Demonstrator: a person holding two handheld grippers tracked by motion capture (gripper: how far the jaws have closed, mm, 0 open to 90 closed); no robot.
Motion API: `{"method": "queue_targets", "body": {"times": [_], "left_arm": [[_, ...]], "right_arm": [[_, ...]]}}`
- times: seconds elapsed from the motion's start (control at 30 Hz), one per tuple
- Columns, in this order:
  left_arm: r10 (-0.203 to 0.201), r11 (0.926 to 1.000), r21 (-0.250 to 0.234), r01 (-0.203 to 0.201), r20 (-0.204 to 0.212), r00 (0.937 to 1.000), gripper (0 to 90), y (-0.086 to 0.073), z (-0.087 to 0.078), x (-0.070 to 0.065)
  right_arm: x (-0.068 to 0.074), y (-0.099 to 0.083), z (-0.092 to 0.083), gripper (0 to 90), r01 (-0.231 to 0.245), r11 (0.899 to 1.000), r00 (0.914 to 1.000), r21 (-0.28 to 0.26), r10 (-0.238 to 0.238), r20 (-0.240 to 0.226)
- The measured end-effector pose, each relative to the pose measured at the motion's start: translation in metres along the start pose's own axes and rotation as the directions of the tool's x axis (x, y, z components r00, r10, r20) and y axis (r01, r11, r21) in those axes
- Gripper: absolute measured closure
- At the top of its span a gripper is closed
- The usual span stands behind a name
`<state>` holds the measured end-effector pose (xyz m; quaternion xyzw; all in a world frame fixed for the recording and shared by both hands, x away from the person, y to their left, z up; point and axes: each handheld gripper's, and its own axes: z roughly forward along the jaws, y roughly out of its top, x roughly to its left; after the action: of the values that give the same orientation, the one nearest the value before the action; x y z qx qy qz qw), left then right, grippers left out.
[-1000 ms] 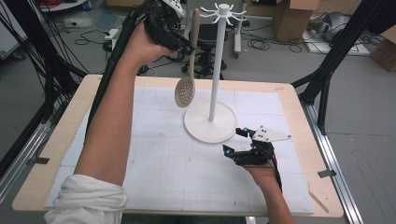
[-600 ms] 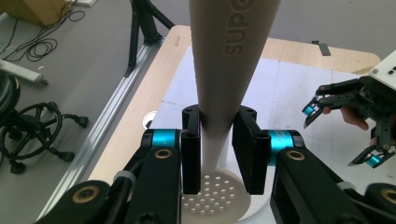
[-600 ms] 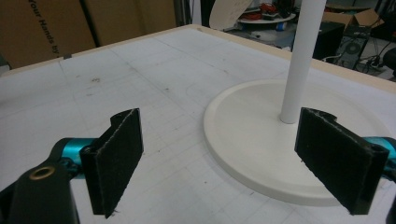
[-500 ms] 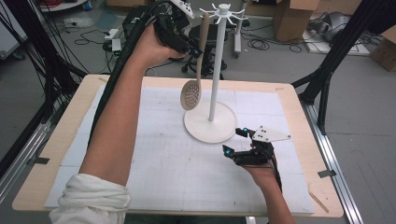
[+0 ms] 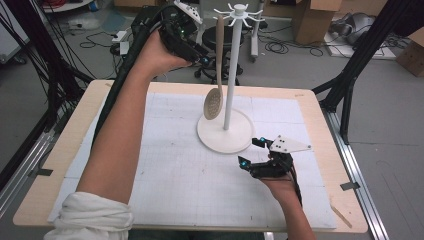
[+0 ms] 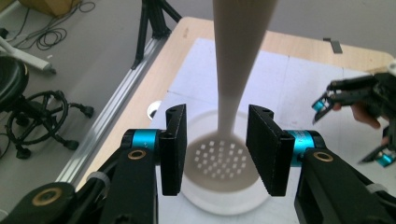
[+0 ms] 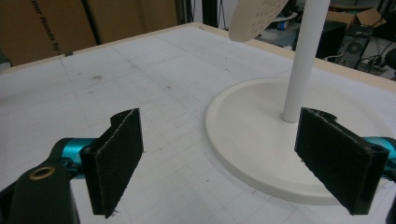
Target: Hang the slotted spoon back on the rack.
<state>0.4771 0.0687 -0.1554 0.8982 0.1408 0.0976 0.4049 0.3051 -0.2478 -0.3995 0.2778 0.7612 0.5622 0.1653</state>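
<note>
Starting at the left gripper [image 5: 204,59]: it's raised high over the far edge of the table, up near the top of the rack, at about 11 o'clock from the stand's base in the high view. In the left gripper view its jaws are spread, with daylight between each pad and the handle of the slotted spoon [image 6: 223,158]. So it isn't pinching the spoon, as far as I can tell.

The spoon [image 5: 216,75] hangs with its long axis close to vertical, handle top up by the hooks and the perforated bowl down at 6 o'clock, dangling just above the round base. Looks like it's hooked on the white hanger stand [image 5: 233,60], though the hook itself is too small to make out for sure. The handle sits just beside the pole, at its 9 o'clock.

The right gripper [image 5: 252,155] rests low on the gridded mat [image 5: 165,175], jaws spread wide, empty, just off the stand's base [image 7: 261,154] at roughly 5 o'clock from the pole.

My guess: whatever comes next with the spoon belongs to the left hand, since it's straddling the handle already. The right one is well below it.
</note>
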Motion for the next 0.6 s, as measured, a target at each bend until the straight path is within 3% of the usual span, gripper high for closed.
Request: {"method": "queue_targets", "body": {"times": [0.03, 0.13, 0.27, 0.33, 0.43, 0.6], "left_arm": [[-0.004, 1.0, 0.003, 0.004, -0.003, 1.0, 57.4, -0.002, -0.001, -0.001], [-0.015, 0.9983, -0.056, 0.015, 0.011, 0.9998, 55.5, -0.011, -0.008, -0.002], [-0.016, 0.9998, -0.008, 0.016, 0.009, 0.9998, 52.8, -0.018, -0.014, -0.006], [-0.006, 0.9998, -0.02, 0.006, 0.008, 1.0, 51.7, -0.02, -0.017, -0.01], [0.0, 0.9958, -0.092, 0.001, 0.015, 0.9999, 51.5, -0.027, -0.024, -0.017], [-0.004, 0.9968, -0.079, 0.004, 0.004, 1.0, 50.5, -0.045, -0.027, -0.022]], "right_arm": [[0.0, 0.0, 0.0, 14.8, -0.006, 1.0, 1.0, 0.0, 0.006, 0.0], [0.0, 0.0, -0.001, 14.8, -0.007, 1.0, 1.0, 0.001, 0.007, 0.0], [0.001, 0.0, -0.001, 14.8, -0.005, 1.0, 1.0, 0.002, 0.005, 0.001], [0.001, 0.0, -0.001, 14.8, -0.002, 1.0, 1.0, 0.0, 0.002, 0.001], [0.001, 0.0, 0.0, 14.8, 0.0, 1.0, 1.0, 0.002, 0.0, 0.001], [0.001, 0.001, -0.001, 14.8, -0.001, 1.0, 1.0, -0.003, 0.001, 0.001]]}}
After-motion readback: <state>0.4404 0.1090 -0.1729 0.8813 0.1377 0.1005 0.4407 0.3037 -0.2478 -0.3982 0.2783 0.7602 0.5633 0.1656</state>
